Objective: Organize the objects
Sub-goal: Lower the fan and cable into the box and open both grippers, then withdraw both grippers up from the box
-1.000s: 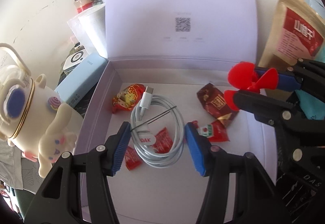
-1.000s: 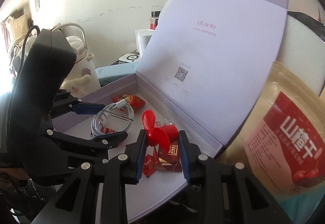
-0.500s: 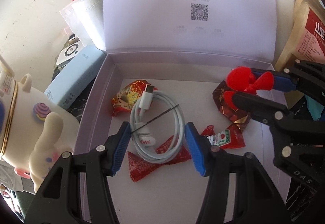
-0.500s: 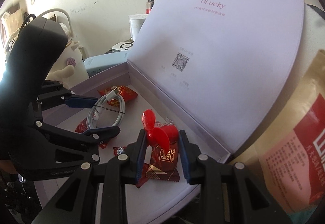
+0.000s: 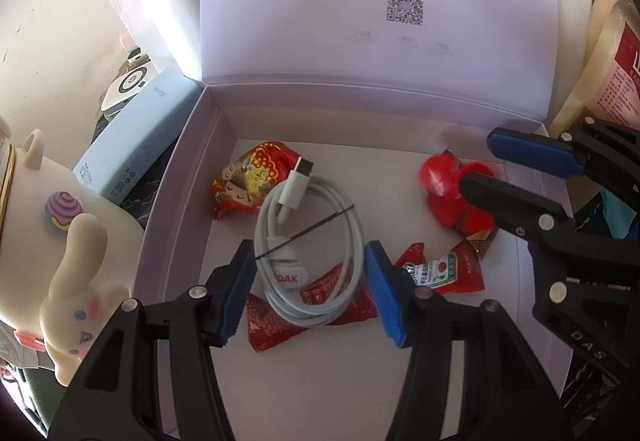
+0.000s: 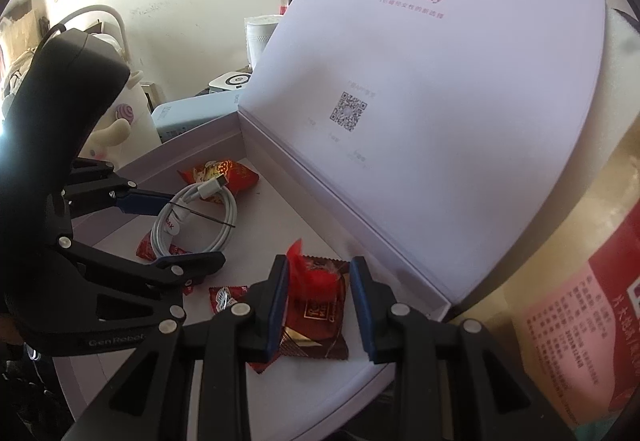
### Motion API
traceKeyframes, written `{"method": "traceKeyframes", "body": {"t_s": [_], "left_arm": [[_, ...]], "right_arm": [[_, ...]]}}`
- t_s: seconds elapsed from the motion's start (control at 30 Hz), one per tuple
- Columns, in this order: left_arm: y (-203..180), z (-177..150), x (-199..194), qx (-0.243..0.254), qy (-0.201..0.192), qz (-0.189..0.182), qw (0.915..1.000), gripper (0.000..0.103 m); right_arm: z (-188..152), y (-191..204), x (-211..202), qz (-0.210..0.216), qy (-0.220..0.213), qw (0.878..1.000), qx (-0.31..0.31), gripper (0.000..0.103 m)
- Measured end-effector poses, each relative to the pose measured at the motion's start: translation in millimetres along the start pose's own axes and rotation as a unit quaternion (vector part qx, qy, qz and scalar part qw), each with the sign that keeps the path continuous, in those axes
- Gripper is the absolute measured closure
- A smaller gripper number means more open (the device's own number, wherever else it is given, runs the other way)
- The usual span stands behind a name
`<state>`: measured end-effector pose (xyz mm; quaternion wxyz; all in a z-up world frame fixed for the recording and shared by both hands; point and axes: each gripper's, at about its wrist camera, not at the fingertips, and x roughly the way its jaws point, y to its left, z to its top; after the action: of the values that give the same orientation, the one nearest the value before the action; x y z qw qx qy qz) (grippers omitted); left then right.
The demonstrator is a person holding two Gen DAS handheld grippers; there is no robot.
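- The step in hand is judged to be the release of a red item [image 6: 316,281] into the open box [image 5: 176,201]; its outline is blurred, so its kind is not stated.
- The right claw [image 6: 318,305] is seen with its jaws parted, and the red item lies between them, over a brown chocolate wrapper [image 6: 320,337]; contact with the pads cannot be told.
- The left claw [image 5: 310,291] is held wide and holds nothing; a coiled white cable [image 5: 308,241] lies just ahead, between its fingertips.
- Red sachets [image 5: 304,305] are found beneath the cable, and a ketchup sachet [image 5: 436,271] lies just right of the left claw.
- A red and gold sweet [image 5: 248,181] lies beyond the cable, toward the raised lid [image 5: 360,21].
- The next move is judged to call for a clear lift of the right claw, without catching the red item or the wrapper.
- The box contents are to be left undisturbed by the left claw.
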<state>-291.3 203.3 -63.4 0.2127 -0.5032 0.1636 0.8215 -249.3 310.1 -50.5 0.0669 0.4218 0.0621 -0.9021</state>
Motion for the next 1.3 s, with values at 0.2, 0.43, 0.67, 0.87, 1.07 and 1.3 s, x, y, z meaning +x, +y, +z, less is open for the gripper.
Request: {"method": "traceKeyframes", "body": {"t_s": [0.2,0.43,0.67,0.87,1.07,1.3], "left_arm": [[-3,0,-10,-0.001,-0.008,0.007,0.9999,0.049],[-4,-2,-28,-0.002,-0.018,0.012,0.9998,0.049],[-6,-6,-49,-0.006,-0.034,0.014,0.9993,0.049],[-11,-11,-72,-0.006,-0.047,0.021,0.9986,0.049],[-9,-15,-94,-0.012,-0.065,0.025,0.9975,0.048],[-8,-26,-124,-0.021,-0.084,0.03,0.9958,0.048]], "right_arm": [[2,4,-6,-0.006,-0.002,1.0,-0.002,0.072],[3,7,-20,-0.01,-0.011,1.0,-0.002,0.071],[9,12,-37,-0.017,-0.024,1.0,-0.005,0.07],[7,10,-67,-0.023,-0.038,0.999,-0.005,0.07],[7,12,-93,-0.026,-0.055,0.998,-0.002,0.07],[4,22,-123,-0.028,-0.077,0.997,-0.006,0.065]]}}
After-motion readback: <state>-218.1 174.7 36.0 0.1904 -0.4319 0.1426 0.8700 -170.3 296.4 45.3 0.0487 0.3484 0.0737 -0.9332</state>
